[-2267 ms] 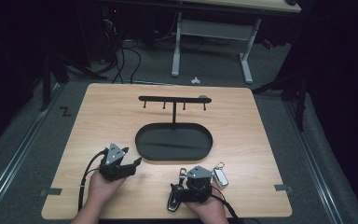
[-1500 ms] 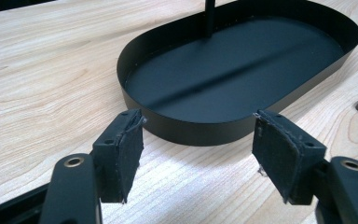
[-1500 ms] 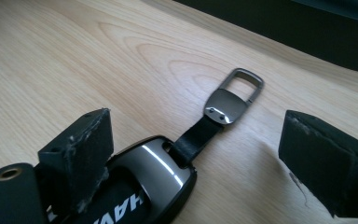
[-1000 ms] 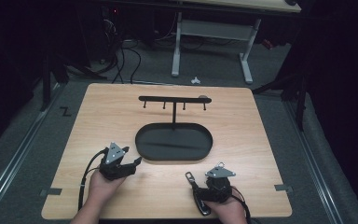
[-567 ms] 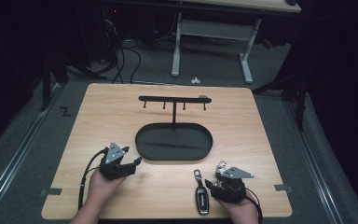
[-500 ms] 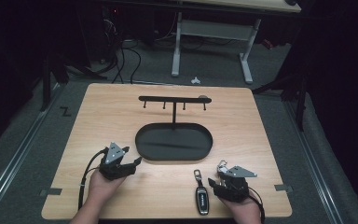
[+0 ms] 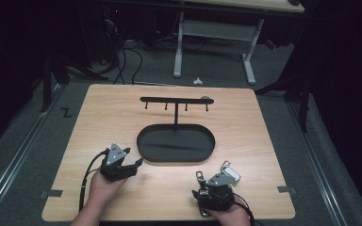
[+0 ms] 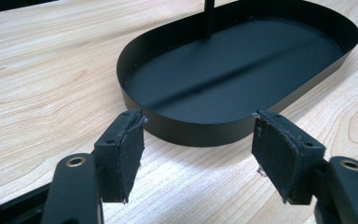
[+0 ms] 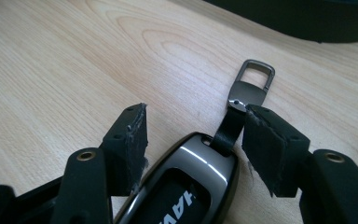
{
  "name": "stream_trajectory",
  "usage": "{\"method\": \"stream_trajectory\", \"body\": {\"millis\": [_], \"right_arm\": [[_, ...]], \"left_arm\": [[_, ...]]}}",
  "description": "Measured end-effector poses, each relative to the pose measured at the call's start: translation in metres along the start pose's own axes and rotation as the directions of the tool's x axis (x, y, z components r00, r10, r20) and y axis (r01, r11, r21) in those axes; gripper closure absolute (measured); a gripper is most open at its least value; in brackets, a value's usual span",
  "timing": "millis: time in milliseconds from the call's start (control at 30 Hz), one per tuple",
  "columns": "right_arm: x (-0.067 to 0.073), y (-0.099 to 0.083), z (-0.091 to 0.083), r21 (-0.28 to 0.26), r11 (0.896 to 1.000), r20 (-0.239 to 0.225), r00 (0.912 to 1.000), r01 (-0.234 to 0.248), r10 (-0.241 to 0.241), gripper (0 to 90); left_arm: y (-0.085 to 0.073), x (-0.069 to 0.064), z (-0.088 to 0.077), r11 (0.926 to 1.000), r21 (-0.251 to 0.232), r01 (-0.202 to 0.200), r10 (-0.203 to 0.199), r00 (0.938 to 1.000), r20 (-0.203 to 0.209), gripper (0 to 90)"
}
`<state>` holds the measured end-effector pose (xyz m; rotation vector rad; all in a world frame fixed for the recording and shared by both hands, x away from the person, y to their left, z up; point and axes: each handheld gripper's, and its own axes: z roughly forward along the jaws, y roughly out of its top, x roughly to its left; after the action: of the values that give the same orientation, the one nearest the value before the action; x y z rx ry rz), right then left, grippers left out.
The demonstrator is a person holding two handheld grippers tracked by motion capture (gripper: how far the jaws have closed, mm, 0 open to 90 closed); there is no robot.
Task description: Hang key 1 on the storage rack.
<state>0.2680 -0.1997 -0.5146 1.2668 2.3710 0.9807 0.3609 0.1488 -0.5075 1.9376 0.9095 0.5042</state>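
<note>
High view: the left gripper (image 7: 134, 165) sits on the table (image 7: 99, 117) near the left end of the black tray (image 7: 207, 149), jaws spread and pointing toward it, nothing between them. The right gripper (image 7: 201, 181) lies near the table's front edge, below the tray's right end. The key fob (image 7: 202, 207) is mostly hidden under this gripper; its metal loop (image 7: 200, 176) pokes out just ahead of the jaws. A silver tag (image 7: 230, 175) lies just right of the gripper. A hook rack (image 7: 176, 100) rises from the tray.

Left gripper view: the jaws stand wide apart and empty over bare wood. The tray's rim (image 8: 191, 130) lies just beyond the tips, spanning the gap between them.

Right gripper view: the fob (image 9: 182, 186) lies between the jaws, which are part spread. They have just been closing, then eased open a little. The left pad (image 9: 133, 144) looks to touch or nearly touch the fob's edge; the right pad (image 9: 265, 149) stands beside the strap (image 9: 228, 130), with a gap to the fob's body. The loop (image 9: 256, 77) lies past the tips, toward the tray.
</note>
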Motion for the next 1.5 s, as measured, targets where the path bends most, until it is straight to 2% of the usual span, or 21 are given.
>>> {"method": "stream_trajectory", "body": {"millis": [167, 267, 367, 600, 700, 867, 1100, 1200, 1300, 1333, 1400, 1500], "right_arm": [[-0.008, -0.003, 0.001, 0.020, 1.000, 0.014, 0.9997, -0.020, 0.019, 39.5], [-0.014, -0.004, 0.001, 0.024, 1.000, 0.026, 0.9995, -0.016, 0.015, 39.7], [-0.020, -0.005, 0.000, 0.036, 0.999, 0.020, 0.9998, -0.003, 0.002, 39.9], [-0.035, -0.006, -0.001, 0.026, 0.999, 0.055, 0.9983, -0.023, 0.022, 41.5], [-0.036, -0.006, -0.001, 0.024, 0.999, 0.051, 0.9984, -0.027, 0.026, 41.8], [-0.032, -0.003, -0.008, 0.000, 1.000, 0.046, 0.9989, 0.000, 0.000, 43.9], [-0.033, -0.002, -0.009, 0.019, 1.000, 0.049, 0.9985, -0.023, 0.022, 44.9], [-0.034, 0.007, -0.012, 0.046, 0.999, 0.037, 0.9991, -0.022, 0.020, 51.8], [-0.036, 0.014, -0.013, 0.072, 0.997, 0.048, 0.9988, -0.014, 0.010, 49.7], [-0.038, 0.021, -0.014, 0.113, 0.994, 0.055, 0.9985, -0.005, -0.001, 49.2], [-0.039, 0.024, -0.013, 0.128, 0.992, 0.056, 0.9984, 0.001, -0.009, 49.0], [-0.040, 0.031, -0.011, 0.197, 0.980, 0.058, 0.9983, -0.008, -0.003, 48.2]], "left_arm": [[0.000, 0.000, -0.001, 1.0000, -0.001, 0.000, 0.000, 1.0000, 0.000, 34.5], [0.000, 0.000, 0.000, 1.0000, 0.000, -0.003, 0.003, 1.0000, -0.001, 34.5], [0.000, 0.000, 0.000, 1.0000, 0.002, -0.001, 0.001, 1.0000, -0.002, 34.5], [0.000, 0.001, 0.000, 1.0000, 0.005, -0.004, 0.004, 1.0000, -0.008, 34.5], [0.000, 0.002, 0.000, 1.0000, 0.003, -0.002, 0.002, 1.0000, -0.008, 34.5], [0.000, 0.001, 0.000, 1.0000, 0.001, -0.002, 0.002, 1.0000, -0.009, 34.4], [-0.001, 0.002, 0.002, 1.0000, 0.006, -0.003, 0.003, 1.0000, -0.006, 34.5], [-0.001, 0.000, 0.002, 0.9999, 0.011, 0.000, 0.000, 1.0000, 0.001, 34.4], [-0.001, -0.002, 0.002, 0.9999, 0.008, -0.011, 0.011, 0.9999, 0.010, 34.5], [-0.001, -0.004, 0.002, 0.9997, 0.013, -0.020, 0.020, 0.9997, 0.013, 34.4], [-0.001, -0.004, 0.002, 0.9996, 0.015, -0.025, 0.025, 0.9995, 0.017, 34.5], [-0.002, -0.005, 0.002, 0.9991, 0.017, -0.038, 0.038, 0.9992, 0.013, 34.5]]}}
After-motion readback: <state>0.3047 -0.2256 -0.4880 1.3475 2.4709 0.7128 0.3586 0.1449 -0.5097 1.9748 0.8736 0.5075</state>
